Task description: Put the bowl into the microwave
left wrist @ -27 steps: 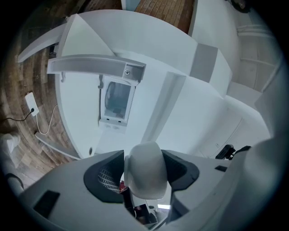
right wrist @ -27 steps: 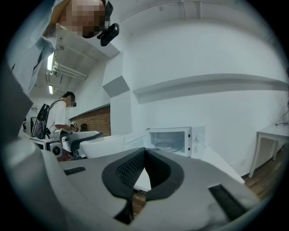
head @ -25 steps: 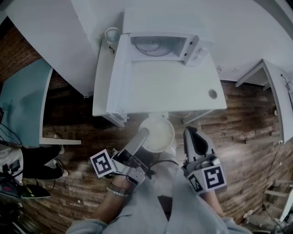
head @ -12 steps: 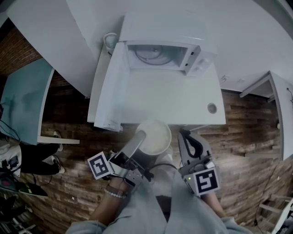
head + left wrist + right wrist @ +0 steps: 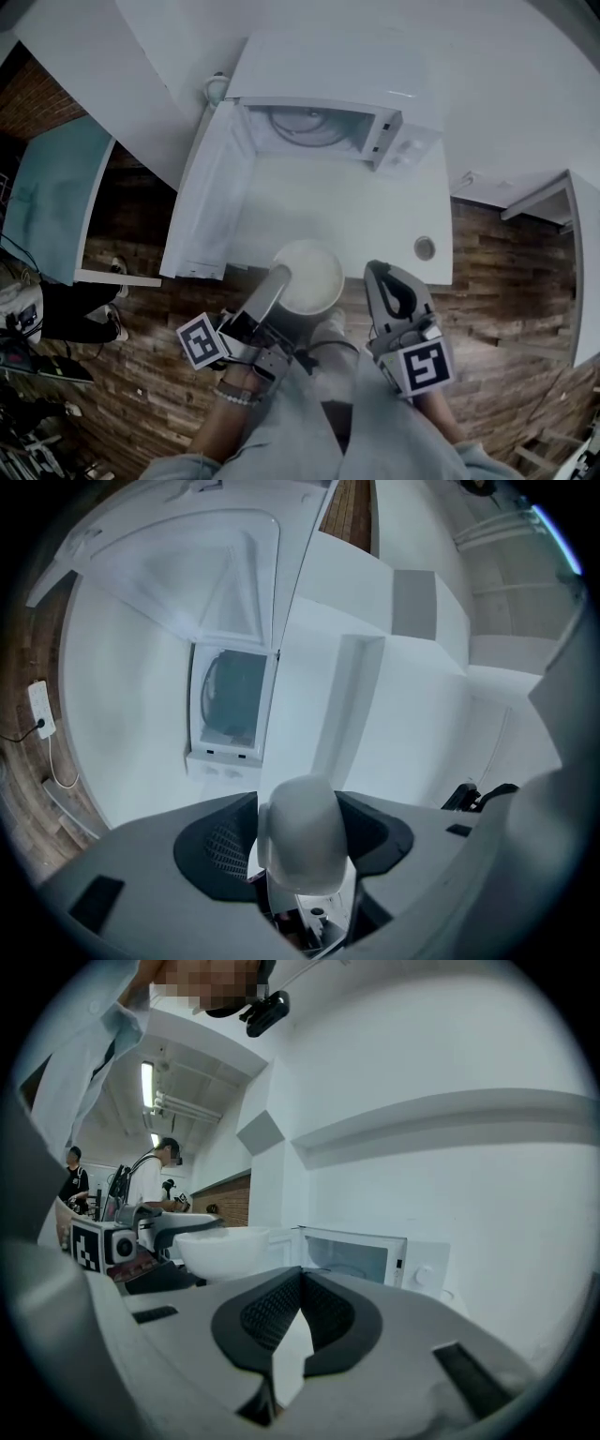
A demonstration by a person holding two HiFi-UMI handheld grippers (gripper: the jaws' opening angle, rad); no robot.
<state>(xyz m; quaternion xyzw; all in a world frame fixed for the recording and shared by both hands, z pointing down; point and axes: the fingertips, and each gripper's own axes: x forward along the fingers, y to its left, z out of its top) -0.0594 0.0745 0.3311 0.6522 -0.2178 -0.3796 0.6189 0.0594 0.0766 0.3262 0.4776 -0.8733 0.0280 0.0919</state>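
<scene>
Bowl: White bowl (image 5: pixel 309 277) was carried over the near edge of the table (image 5: pixel 375 216), well short of the open microwave (image 5: pixel 323 84); not yet inside.
L claw: left gripper (image 5: pixel 279 281) was clamped on the bowl's rim, one jaw inside, one outside.
R claw: right gripper (image 5: pixel 384 281) was closed on nothing, just right of the bowl.
Risk, grip: one-sided rim pinch; a quick swing could tilt the bowl or let it slip.
Risk, door: door (image 5: pixel 208 202) stood open at left; bowl or L arm could knock it on approach.
Risk, mouth: carried too high or off-centre, the rim could catch the cavity frame or control panel (image 5: pixel 405 150).
Edges: door at left, panel at right, table edge below.
Room: bare tabletop btwn bowl and cavity looked like a clear straight lane; cable hole (image 5: pixel 425 247) lay well right of it.
</scene>
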